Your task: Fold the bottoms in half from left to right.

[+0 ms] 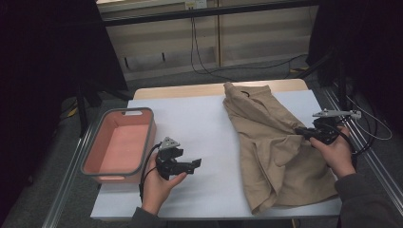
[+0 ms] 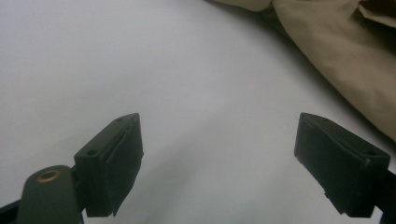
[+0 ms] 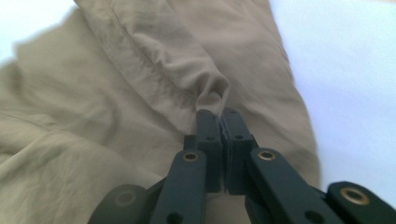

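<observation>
A tan garment (image 1: 273,142) lies rumpled along the right half of the white table (image 1: 199,123). My right gripper (image 1: 300,132) is shut on a pinched fold of this tan garment (image 3: 140,93) at its right side; in the right gripper view the cloth bunches up just past the closed jaws (image 3: 218,112). My left gripper (image 1: 196,164) hovers over the bare tabletop left of the garment. Its jaws stand wide open with nothing between them (image 2: 219,163), and the garment's edge (image 2: 336,51) lies beyond them at the upper right.
A pink bin with a grey rim (image 1: 119,145) sits at the table's left edge. Metal rails (image 1: 375,161) run beside the table on both sides. Cables (image 1: 209,66) lie on the floor beyond the far edge.
</observation>
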The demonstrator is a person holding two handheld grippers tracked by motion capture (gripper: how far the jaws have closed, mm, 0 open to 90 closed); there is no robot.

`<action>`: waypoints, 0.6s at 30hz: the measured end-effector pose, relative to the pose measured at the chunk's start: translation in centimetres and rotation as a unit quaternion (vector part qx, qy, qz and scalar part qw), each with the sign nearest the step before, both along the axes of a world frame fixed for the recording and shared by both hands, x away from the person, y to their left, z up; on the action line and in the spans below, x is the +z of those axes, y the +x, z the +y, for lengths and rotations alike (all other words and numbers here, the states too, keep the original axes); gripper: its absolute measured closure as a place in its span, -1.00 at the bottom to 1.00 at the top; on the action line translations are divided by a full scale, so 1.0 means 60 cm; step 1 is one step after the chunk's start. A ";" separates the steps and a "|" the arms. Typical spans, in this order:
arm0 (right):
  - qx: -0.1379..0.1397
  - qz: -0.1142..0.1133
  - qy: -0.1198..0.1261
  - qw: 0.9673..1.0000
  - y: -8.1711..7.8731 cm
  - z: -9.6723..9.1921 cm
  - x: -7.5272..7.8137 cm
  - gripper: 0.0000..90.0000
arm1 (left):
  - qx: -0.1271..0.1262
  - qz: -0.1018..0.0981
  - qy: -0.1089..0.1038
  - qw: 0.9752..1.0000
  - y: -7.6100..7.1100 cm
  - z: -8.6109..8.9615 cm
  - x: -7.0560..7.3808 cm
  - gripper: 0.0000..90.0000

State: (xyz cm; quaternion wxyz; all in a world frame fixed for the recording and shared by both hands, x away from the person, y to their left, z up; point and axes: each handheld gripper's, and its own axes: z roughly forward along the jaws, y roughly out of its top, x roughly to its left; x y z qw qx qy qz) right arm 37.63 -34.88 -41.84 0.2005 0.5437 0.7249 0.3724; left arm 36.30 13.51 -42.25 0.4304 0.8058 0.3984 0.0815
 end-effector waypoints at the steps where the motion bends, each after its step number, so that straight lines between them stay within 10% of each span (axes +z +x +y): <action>1: -0.005 0.005 -0.004 1.000 0.001 -0.005 -0.005 0.94 | 0.000 0.000 0.001 1.000 0.000 -0.001 -0.001 -0.66; 10: -0.020 0.025 -0.020 0.999 0.005 -0.016 -0.030 0.94 | -0.001 0.000 0.002 1.000 0.000 -0.001 -0.001 -0.65; 18: -0.026 0.016 -0.044 0.999 0.012 -0.028 -0.002 0.95 | 0.000 -0.001 0.001 1.000 0.001 0.002 -0.001 -0.65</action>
